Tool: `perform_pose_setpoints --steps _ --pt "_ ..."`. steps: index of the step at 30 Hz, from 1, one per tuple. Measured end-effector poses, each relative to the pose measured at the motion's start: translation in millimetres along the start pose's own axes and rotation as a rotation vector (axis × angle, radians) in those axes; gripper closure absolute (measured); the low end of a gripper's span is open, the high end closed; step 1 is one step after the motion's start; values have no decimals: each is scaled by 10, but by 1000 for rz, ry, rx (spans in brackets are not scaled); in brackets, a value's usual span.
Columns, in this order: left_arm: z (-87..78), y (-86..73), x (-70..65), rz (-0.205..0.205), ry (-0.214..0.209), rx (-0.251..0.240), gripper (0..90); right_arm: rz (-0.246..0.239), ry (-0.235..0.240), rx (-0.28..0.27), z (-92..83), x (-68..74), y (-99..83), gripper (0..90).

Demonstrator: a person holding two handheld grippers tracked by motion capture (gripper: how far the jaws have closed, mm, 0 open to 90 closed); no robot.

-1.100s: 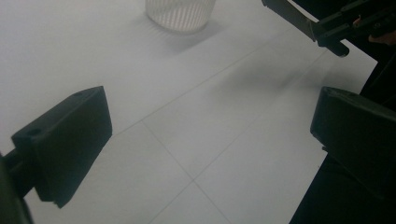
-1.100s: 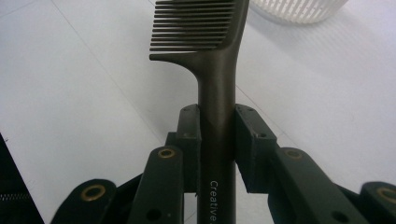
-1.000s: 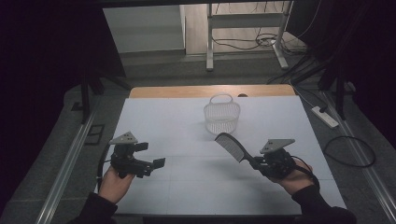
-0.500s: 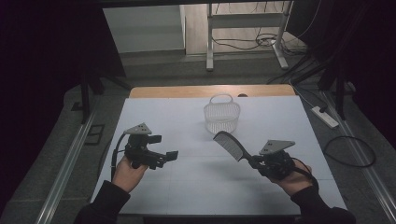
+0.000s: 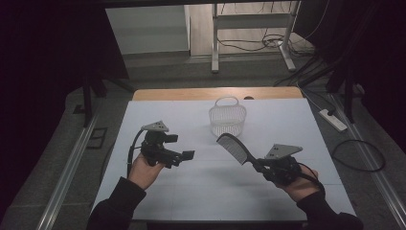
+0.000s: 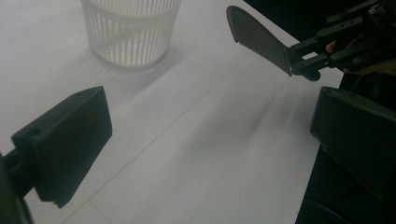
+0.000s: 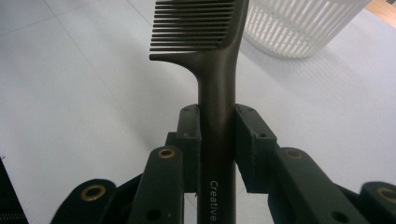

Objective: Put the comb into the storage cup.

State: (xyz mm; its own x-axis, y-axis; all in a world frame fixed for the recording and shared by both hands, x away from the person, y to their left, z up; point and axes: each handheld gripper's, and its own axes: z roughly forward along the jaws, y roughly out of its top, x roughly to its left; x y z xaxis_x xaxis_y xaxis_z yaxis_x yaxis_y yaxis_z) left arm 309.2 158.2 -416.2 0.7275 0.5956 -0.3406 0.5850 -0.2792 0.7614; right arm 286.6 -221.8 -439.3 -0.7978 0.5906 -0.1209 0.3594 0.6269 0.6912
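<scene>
On the white table [image 5: 158, 201], near the person's edge, the right gripper [image 5: 261, 166] holds a black comb [image 5: 233, 147] by its handle. Jaws clenched on both sides of the handle; seen close in the right gripper view, where the comb [image 7: 211, 56] stands upright between the pads with its teeth to the left. Comb is lifted clear of the table and its toothed end points toward the white basket [image 5: 228, 117], which stands farther back, near the middle of the far edge. Comb and basket near, not touching.

Change over the last second: the left gripper [image 5: 187, 155] has travelled inward from the left side of the table toward the centre and a little away from the person. Right hand and comb unchanged in place. Left jaws released, spread wide with nothing between them; the left gripper view looks across bare table at the basket [image 6: 130, 28] and comb [image 6: 259, 39].

Judgement: the comb is secured and aimed at the basket; dropping it in looks like the step in hand. The left gripper closing in suggests it may steady the basket or take over the comb; I cannot tell which.
</scene>
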Motion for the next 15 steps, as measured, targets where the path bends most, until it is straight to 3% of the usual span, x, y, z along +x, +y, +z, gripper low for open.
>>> perform_pose_setpoints --steps 7,15 --pt "71 46 3 -2 -23 0 0 -17 8 -8 4 36 14 719" --pt "127 7 -4 -3 -14 22 0 -45 17 -14 39 108 36 719"
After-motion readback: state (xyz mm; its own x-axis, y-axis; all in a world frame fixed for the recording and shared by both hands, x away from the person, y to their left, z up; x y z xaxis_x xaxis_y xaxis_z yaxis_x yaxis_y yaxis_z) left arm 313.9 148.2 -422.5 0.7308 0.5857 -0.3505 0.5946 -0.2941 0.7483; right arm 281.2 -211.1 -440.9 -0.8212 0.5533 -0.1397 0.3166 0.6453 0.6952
